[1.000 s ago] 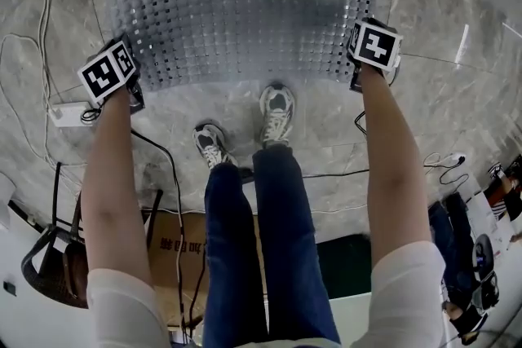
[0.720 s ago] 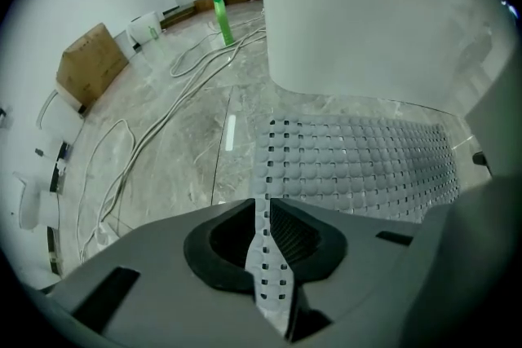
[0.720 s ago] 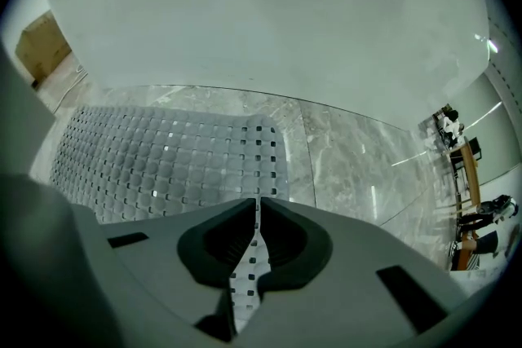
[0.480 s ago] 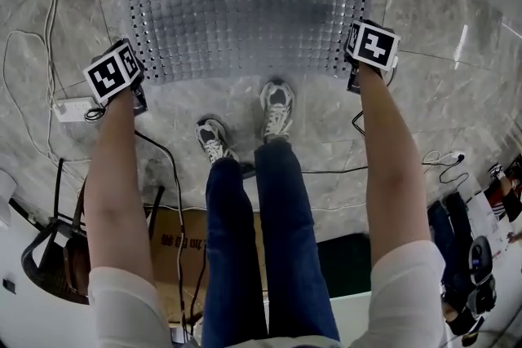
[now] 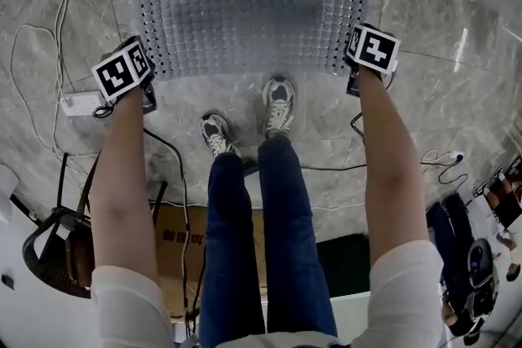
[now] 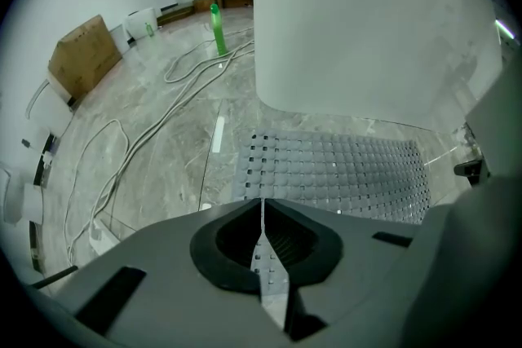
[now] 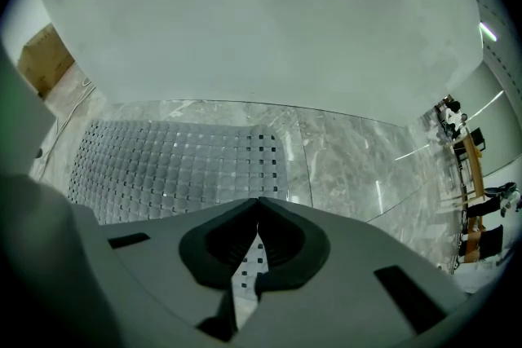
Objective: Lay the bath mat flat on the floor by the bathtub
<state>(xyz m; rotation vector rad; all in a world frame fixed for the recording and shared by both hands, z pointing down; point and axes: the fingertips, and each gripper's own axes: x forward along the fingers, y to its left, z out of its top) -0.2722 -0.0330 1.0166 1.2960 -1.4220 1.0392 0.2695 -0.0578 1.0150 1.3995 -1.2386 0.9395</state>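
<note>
From the head view, the bath mat (image 5: 253,12) is spread across the grey marble floor (image 5: 440,118) at 12 o'clock, a translucent sheet of small squares with rows of holes along its short edges. The left hand-held gripper (image 5: 148,98) sits at the mat's near corner at 10 o'clock and the right hand-held gripper (image 5: 352,82) at its near corner at 2 o'clock. The person's two shoes (image 5: 277,106) stand just below the mat's near edge, between the arms. A power strip (image 5: 81,103) and loose cables (image 5: 33,53) lie at 9 o'clock

In the left gripper view, the left hand-held gripper (image 6: 263,253) has its jaws pressed together on a thin strip of the bath mat (image 6: 342,175), whose holed edge stands upright between them. The rest of the mat stretches away toward 1 o'clock, up to the white bathtub (image 6: 367,20) wall. A green bottle (image 6: 217,28) stands at 11 o'clock and a cardboard box (image 6: 81,57) at 10 o'clock

In the right gripper view, the right hand-held gripper (image 7: 254,248) is likewise clamped on a narrow fold of the bath mat (image 7: 163,167), with the sheet running off toward 10 o'clock beside the bathtub (image 7: 261,20) wall at 12 o'clock
</note>
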